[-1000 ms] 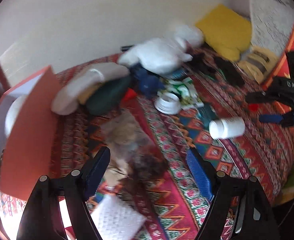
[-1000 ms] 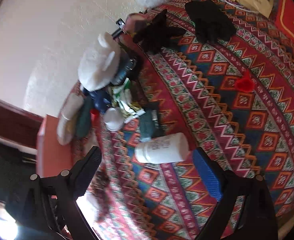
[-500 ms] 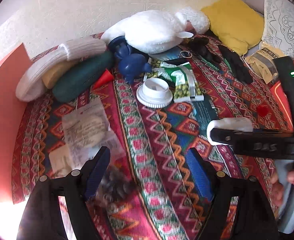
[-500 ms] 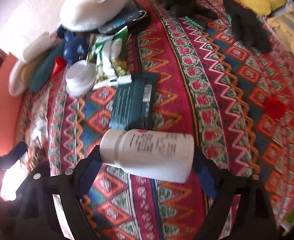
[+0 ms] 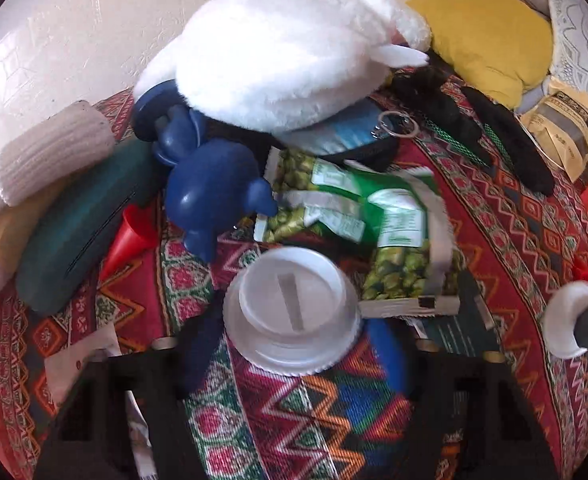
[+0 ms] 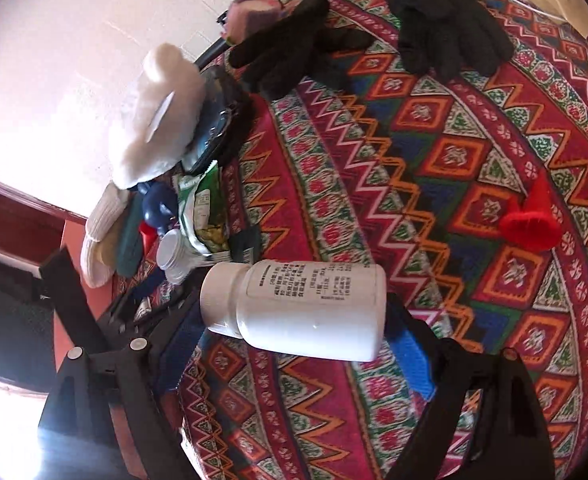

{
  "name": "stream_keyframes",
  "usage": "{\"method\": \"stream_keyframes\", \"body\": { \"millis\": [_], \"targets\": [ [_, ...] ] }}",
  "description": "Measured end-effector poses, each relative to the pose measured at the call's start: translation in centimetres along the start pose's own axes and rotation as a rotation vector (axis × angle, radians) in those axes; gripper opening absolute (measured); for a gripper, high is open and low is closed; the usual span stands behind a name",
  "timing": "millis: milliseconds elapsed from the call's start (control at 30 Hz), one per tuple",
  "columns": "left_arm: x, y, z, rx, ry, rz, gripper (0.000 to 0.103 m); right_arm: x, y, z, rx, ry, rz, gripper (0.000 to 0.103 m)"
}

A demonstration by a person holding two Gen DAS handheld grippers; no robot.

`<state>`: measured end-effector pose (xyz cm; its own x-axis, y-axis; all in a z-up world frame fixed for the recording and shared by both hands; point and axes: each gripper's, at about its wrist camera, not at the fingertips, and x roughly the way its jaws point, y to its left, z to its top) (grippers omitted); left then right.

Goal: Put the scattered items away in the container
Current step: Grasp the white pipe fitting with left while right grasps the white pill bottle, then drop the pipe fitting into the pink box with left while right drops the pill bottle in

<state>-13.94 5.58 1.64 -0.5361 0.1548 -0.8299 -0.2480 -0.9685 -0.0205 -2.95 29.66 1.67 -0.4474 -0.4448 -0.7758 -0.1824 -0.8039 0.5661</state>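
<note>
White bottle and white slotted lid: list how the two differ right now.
1. The bottle is a tall cylinder with a printed label; the lid is a flat disc with a slot.
2. The bottle sits sideways between the right gripper jaws, and looks lifted; the lid lies flat on the patterned cloth.
3. The left gripper jaws flank the lid, apparently not gripping it.
Both are white plastic.

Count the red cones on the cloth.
2. One red cone lies beside the dark green pouch below the blue toy; another red cone sits alone at the cloth's right. Clutter may hide more.
</note>
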Motion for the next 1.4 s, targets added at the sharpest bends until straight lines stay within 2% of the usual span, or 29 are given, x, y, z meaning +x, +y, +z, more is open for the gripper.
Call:
{"method": "stream_keyframes", "body": {
  "millis": [133, 267, 367, 433, 500, 600, 733, 867, 967, 1067, 1133, 1200, 1300, 1400],
  "targets": [
    [-2.4, 0.6, -2.0, 0.027, -0.027, 0.037, 0.062, 0.1, 0.1, 0.5, 0.024, -0.003, 0.019, 0.086],
    [-7.3, 2.4, -5.2, 0.033, -0.063, 0.050, 0.062, -0.3, 1.7, 0.1, 0.004, -0.017, 0.041, 0.086],
    [-11.9, 4.4, -6.5, -0.054, -0.098, 0.032, 0.062, -0.4, 3.8, -0.6, -0.035, -0.015, 0.062, 0.086],
    [-15.6, 5.5, -7.4, -0.117, -0.151, 0.001, 0.062, -0.4, 5.3, -1.5, -0.063, -0.014, 0.071, 0.086],
    [-19.0, 6.7, -8.8, -0.162, -0.210, 0.004, 0.062, -0.6, 6.4, -2.5, -0.079, -0.014, 0.080, 0.086],
    [-22.1, 8.3, -10.3, -0.218, -0.255, 0.014, 0.062, -0.7, 8.0, -3.6, -0.088, -0.011, 0.098, 0.086],
    [-25.2, 10.9, -11.0, -0.267, -0.310, 0.066, 0.062, -0.7, 10.1, -4.8, -0.096, -0.005, 0.118, 0.086],
    [-28.3, 15.2, -10.5, -0.316, -0.368, 0.145, 0.062, 0.0, 12.1, -5.9, -0.119, 0.002, 0.124, 0.086],
    [-31.2, 19.9, -9.0, -0.349, -0.451, 0.248, 0.062, 1.0, 13.7, -6.5, -0.145, 0.016, 0.117, 0.086],
    [-32.0, 25.3, -7.5, -0.383, -0.469, 0.334, 0.062, 2.1, 15.0, -7.2, -0.168, 0.034, 0.109, 0.086],
    [-31.4, 28.8, -7.6, -0.432, -0.445, 0.336, 0.063, 2.8, 15.7, -7.5, -0.184, 0.042, 0.103, 0.086],
    [-30.8, 31.7, -9.0, -0.526, -0.413, 0.315, 0.082, 3.3, 16.3, -7.7, -0.195, 0.045, 0.100, 0.086],
    [-31.2, 34.0, -11.8, -0.621, -0.412, 0.321, 0.084, 4.2, 17.4, -8.2, -0.211, 0.057, 0.093, 0.086],
    [-31.7, 35.1, -13.9, -0.639, -0.397, 0.339, 0.084, 4.9, 18.6, -8.9, -0.235, 0.067, 0.093, 0.086]
  ]
}}
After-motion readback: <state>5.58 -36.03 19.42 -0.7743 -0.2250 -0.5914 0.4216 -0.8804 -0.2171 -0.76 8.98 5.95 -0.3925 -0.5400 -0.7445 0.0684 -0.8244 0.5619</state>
